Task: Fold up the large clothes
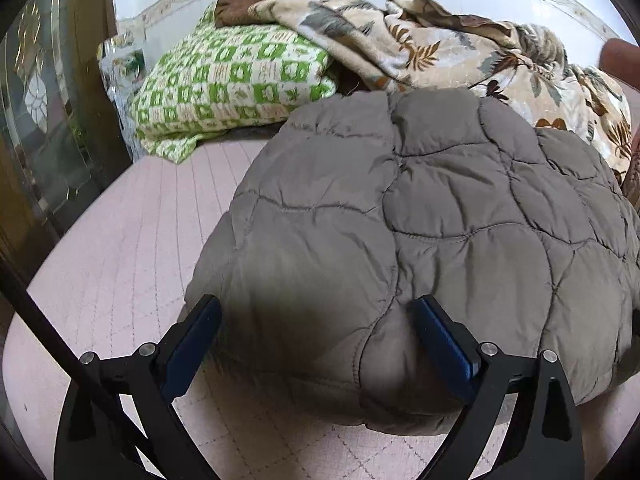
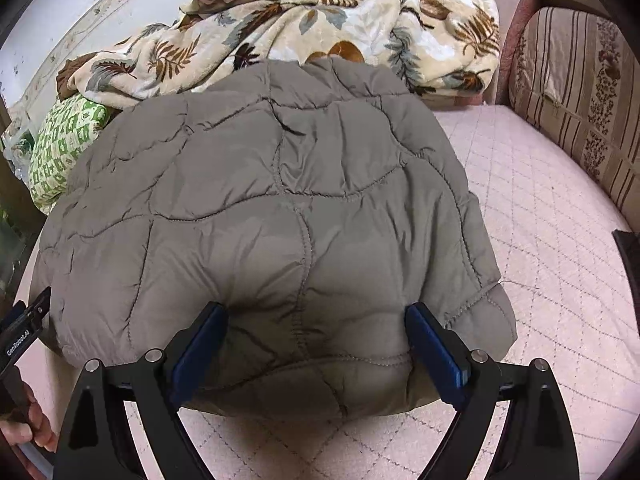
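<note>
A grey-brown quilted jacket (image 1: 460,200) (image 2: 260,168) lies folded into a puffy bundle on the pink quilted bed cover (image 1: 140,240) (image 2: 540,220). My left gripper (image 1: 316,304) stands wide over the bundle's near left corner. Its left finger is at the jacket's edge and its right finger dents the padding. My right gripper (image 2: 317,310) sits at the near edge further right, jaws spread wide, with the padded hem bulging between the blue pads (image 2: 436,348). Neither pair of pads pinches the cloth. The left gripper's body (image 2: 24,328) and the hand holding it (image 2: 36,420) show at the right wrist view's left edge.
A crumpled leaf-print blanket (image 1: 420,48) (image 2: 280,20) lies behind the jacket, with a green checked blanket (image 1: 232,76) (image 2: 64,148) to its left. A striped cushion (image 2: 580,100) lines the right side. A wooden glass-fronted cabinet (image 1: 48,120) stands at the left.
</note>
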{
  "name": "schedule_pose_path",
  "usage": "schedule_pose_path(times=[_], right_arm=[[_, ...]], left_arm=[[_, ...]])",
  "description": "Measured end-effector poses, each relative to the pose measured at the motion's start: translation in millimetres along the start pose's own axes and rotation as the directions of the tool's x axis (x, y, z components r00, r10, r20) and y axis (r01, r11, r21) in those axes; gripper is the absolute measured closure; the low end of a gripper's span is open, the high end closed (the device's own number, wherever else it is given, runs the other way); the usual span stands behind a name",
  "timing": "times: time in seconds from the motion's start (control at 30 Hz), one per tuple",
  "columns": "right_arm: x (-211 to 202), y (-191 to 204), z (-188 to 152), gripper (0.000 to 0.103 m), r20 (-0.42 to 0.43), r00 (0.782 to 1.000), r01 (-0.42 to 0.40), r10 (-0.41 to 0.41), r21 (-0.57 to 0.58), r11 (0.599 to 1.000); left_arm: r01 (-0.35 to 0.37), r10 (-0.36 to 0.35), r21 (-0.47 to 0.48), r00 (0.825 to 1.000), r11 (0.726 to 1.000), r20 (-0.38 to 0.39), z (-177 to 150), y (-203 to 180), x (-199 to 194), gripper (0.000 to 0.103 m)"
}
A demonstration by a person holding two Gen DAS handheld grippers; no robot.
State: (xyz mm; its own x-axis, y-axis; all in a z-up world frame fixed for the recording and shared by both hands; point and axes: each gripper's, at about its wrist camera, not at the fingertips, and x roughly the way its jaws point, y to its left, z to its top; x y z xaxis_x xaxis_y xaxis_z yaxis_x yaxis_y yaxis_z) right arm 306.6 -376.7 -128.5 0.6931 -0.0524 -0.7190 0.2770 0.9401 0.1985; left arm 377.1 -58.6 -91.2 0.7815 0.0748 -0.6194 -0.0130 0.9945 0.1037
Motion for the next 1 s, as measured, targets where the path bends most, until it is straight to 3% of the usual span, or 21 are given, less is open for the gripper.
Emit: schedule_pose_path(times=[0.3,0.7,1.0], right_arm=[[-18,16,5,0.009,0.104,0.993,-0.057,0.060,-0.026,0.998],[4,27,-1,0.008,0.035,0.997,-0.067,0.069,-0.053,0.996],[-7,20,1,0.008,0.051,0.995,-0.084,0.086,-0.028,0.996]], left_arm=[[-0.008,0.006,0.041,0.999,0.999,0.039,3,-9,-5,0.006],[-0.015,0.014,0.054,1.000,0.998,0.028,1,-12,1,0.006],[-0.014,0.012,0.054,0.999,0.998,0.034,2,-13,-3,0.006]])
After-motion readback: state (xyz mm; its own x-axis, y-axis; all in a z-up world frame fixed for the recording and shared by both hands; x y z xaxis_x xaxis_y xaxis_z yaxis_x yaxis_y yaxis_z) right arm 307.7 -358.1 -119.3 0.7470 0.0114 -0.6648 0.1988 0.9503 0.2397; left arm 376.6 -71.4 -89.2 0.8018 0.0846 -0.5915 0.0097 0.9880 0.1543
